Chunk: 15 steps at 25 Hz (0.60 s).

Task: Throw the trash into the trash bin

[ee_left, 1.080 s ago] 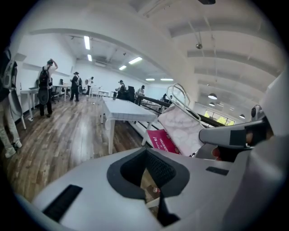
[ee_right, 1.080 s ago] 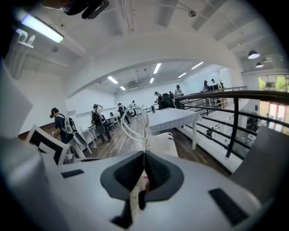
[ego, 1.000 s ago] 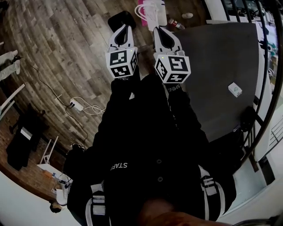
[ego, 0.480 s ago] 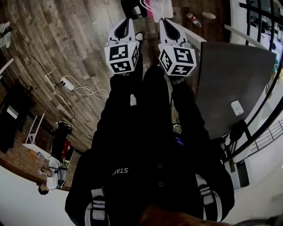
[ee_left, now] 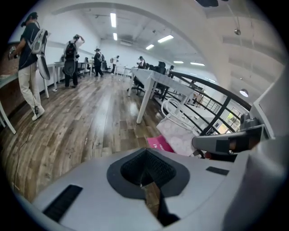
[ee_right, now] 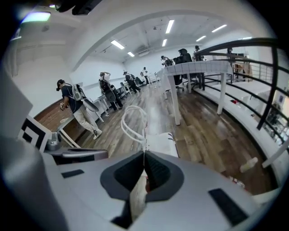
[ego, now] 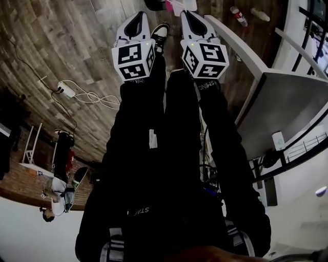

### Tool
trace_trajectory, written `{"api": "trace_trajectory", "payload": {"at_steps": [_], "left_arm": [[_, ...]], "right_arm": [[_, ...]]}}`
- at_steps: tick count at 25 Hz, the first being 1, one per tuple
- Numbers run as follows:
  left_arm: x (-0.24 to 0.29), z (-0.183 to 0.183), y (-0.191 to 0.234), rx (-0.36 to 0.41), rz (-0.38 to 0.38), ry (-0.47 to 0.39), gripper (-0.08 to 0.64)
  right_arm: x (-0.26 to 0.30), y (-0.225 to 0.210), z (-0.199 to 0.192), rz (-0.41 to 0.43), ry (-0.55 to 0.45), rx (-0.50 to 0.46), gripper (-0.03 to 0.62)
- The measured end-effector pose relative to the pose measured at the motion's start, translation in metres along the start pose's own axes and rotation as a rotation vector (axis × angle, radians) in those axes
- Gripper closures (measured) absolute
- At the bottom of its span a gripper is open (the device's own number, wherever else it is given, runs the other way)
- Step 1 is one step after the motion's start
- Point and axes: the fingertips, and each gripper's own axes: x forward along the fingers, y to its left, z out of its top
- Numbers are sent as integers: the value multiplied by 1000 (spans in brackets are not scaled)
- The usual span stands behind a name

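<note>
Both grippers are held out side by side over the wooden floor. In the head view my left gripper and right gripper point at a white bag at the top edge. Both are shut, with nothing between the jaws. The left gripper view shows its closed jaws aimed at a pink-and-white bag. In the right gripper view the closed jaws point at the white bag with looped handles. A plastic bottle lies on the floor to the right, also seen as the bottle. No bin is plainly visible.
A grey table with a white frame stands close on my right, along a black railing. A power strip with cables lies on the floor to the left. Several people stand at desks further off.
The view has swung: the grey table has slid to the right and the bag and bottle have moved to the top edge. Both grippers stay shut and side by side.
</note>
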Motion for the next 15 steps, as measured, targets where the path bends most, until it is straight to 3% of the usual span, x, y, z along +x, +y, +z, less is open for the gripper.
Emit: {"api": "trace_trajectory", "payload": {"at_steps": [8,15], "left_arm": [[79,-76,27,-14,-5,63,560],[130,-113,47,-25,-7,108,560]], "right_arm": [[86,-23,-74,34,65,2,574],[140,-47,-120,26,119,10,574]]}}
